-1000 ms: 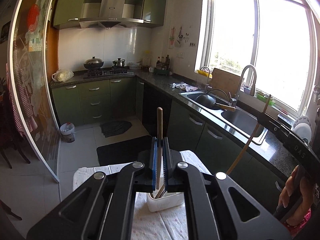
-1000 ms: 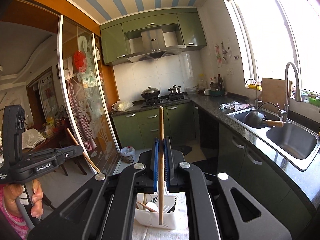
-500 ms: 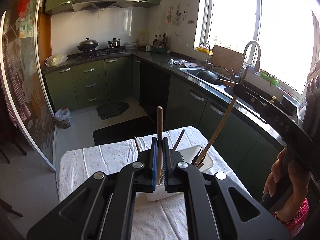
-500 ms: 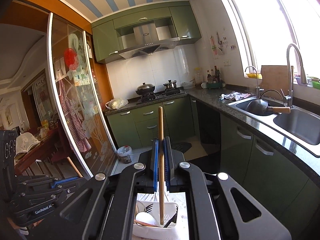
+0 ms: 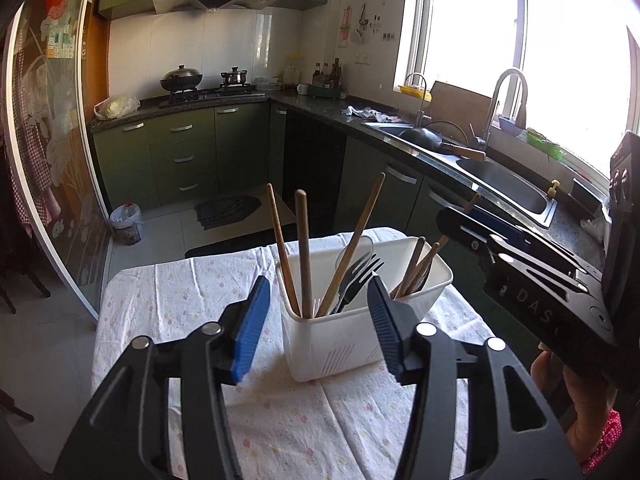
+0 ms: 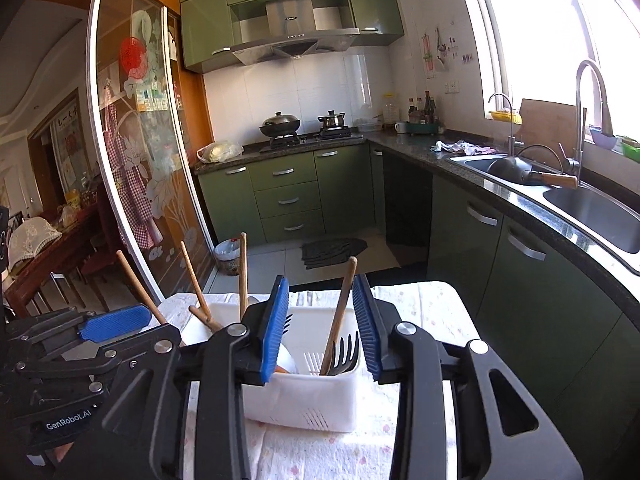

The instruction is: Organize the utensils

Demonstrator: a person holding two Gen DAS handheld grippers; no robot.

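A white plastic utensil holder [image 5: 328,340] stands on the small table with the floral cloth [image 5: 192,284]. It holds several wooden-handled utensils [image 5: 303,248], a clear spoon and a black fork [image 5: 354,280]. My left gripper [image 5: 318,320] is open and empty, its jaws either side of the holder's near corner. My right gripper [image 6: 322,326] is open and empty above the holder [image 6: 312,404], with a wooden handle [image 6: 342,304] and the black fork [image 6: 344,350] standing between its jaws. Each gripper shows in the other's view: the right [image 5: 480,228], the left [image 6: 114,326].
A dark counter with a steel sink [image 5: 516,188] and a pan in it runs along the right under the window. Green cabinets [image 5: 180,152] and a stove with pots stand at the back. A glass sliding door [image 6: 132,160] is on the left. A bin [image 5: 126,222] stands on the floor.
Both grippers have opened and let go of their wooden-handled utensils, which now stand in the holder. Both have dropped lower and closer to the holder.
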